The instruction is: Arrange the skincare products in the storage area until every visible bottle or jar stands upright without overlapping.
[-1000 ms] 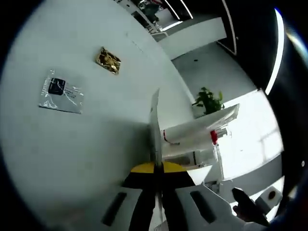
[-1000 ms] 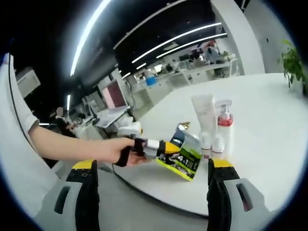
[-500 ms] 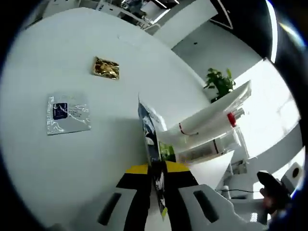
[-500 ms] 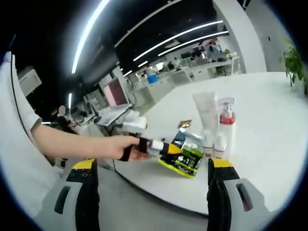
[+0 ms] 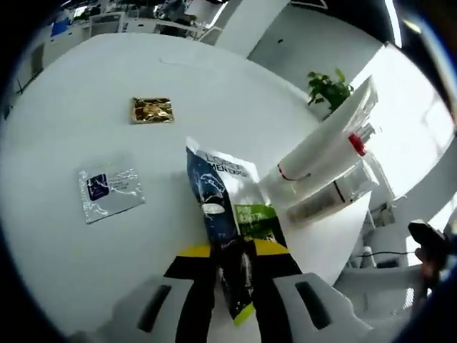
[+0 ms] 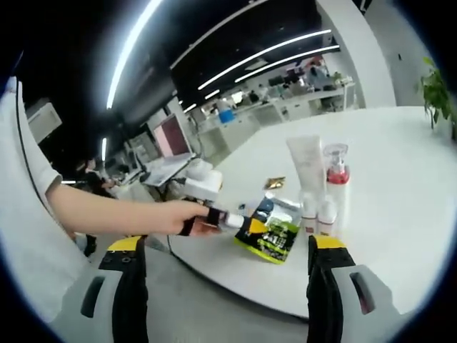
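My left gripper (image 5: pixel 230 251) is shut on the lower end of a blue, white and green sachet (image 5: pixel 227 207), which lies flat over the white round table (image 5: pixel 86 86). To its right stand a white tube (image 5: pixel 325 139), a pump bottle with a red collar (image 5: pixel 357 143) and a clear bottle (image 5: pixel 334 196). In the right gripper view the same tube (image 6: pixel 305 168) and pump bottle (image 6: pixel 336 182) stand upright, close together. A hand holds the left gripper (image 6: pixel 239 223) with the sachet (image 6: pixel 275 230) in front of them. My right gripper (image 6: pixel 228 289) is open, off the table's near edge.
A gold sachet (image 5: pixel 152 110) and a silver sachet with a blue label (image 5: pixel 111 194) lie flat on the table, left of the held one. A potted plant (image 5: pixel 328 84) stands beyond the table. Desks and monitors (image 6: pixel 171 139) fill the office behind.
The left gripper has rolled, so the sachet turned from edge-on to showing its printed face, and it sits lower over the table. The right gripper has stayed still.
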Tool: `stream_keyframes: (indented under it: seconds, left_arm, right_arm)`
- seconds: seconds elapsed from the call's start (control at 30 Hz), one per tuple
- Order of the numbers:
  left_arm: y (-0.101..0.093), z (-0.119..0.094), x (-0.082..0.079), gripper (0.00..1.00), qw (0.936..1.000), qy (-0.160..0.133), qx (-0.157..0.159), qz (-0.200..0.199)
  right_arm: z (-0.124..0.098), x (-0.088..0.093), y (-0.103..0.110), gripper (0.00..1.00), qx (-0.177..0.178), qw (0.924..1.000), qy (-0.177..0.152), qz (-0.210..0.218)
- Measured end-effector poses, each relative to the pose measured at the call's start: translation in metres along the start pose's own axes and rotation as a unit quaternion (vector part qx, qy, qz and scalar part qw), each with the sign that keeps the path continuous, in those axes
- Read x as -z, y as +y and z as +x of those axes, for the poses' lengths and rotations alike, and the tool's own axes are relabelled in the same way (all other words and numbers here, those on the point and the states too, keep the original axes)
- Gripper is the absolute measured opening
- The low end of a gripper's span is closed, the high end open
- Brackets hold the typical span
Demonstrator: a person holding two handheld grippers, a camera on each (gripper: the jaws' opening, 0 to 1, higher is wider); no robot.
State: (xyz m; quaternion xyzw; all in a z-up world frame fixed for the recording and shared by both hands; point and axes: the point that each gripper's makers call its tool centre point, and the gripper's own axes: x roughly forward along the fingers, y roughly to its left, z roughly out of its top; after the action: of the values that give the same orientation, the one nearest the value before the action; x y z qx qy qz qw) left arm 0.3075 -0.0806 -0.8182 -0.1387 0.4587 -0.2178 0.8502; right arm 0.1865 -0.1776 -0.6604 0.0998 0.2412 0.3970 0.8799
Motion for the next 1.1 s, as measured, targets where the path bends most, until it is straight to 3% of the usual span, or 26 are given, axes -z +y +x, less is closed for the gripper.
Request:
stream_keyframes:
  seconds: [0.37,0.53,0.67,0.8,0.97,1.1]
  left_arm:
    - [0.015,0.000,0.000,0.23,0.9953,0.007,-0.051,0.083]
    - [0.016,-0.006,0.000,0.27,0.9875,0.007,-0.083,0.133]
    - [0.004,-0.008,-0.019,0.28,0.9792,-0.023,-0.072,0.188]
    - [-0.019,-0.003,-0.017,0.38,0.9623,-0.025,-0.047,0.267]
    - [-0.014,0.006,-0.002,0.37,0.9615,0.010,-0.053,0.269]
    - [-0.014,0.013,0.003,0.33,0.9603,0.017,-0.059,0.272]
  right_arm:
    - [-0.001,0.000,0.000,0.93,0.000,1.0000,0.000,0.001]
    - [0.000,0.000,0.000,0.92,-0.001,1.0000,0.000,0.003]
    - [0.000,0.000,0.000,0.92,-0.001,1.0000,-0.001,0.004]
    - [0.000,0.000,0.000,0.92,-0.002,1.0000,0.000,0.005]
    - [0.000,0.000,0.000,0.92,-0.001,1.0000,0.001,0.006]
    - [0.000,0.000,-0.001,0.92,0.000,1.0000,0.000,0.007]
